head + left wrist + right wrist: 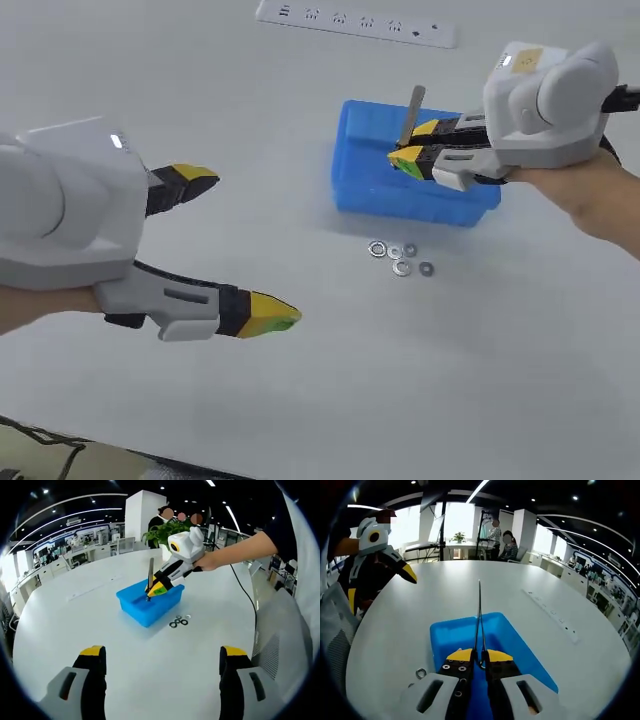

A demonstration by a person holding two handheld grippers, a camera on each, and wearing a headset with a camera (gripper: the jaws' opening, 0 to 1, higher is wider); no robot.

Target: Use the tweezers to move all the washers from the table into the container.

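Left gripper sits lowest and closest in the head view, held in a hand at the left edge; its yellow-tipped jaws stand wide apart and grip nothing, and the left gripper view shows bare table between them. Right gripper is held over the blue container, jaws clamped on the tweezers. In the right gripper view, the tweezers run as a thin pair of blades straight out from the closed jaws, above the container. The washers lie in a small cluster on the table, just beside the container wall nearest the person and outside it. The left gripper view shows the same cluster next to the container, and the right gripper view catches one washer near the left jaw. The work surface is a large, round-edged table with a plain, matte, pale grey-white top. A white power strip lies flat beyond the container; its markings are too small to read. The room is an open-plan office with rows of desks, white columns, recessed ceiling spots and strip lights, and a potted plant beyond the table. People stand at the far side. A small tan label sits on the right gripper's white body; its text cannot be resolved.
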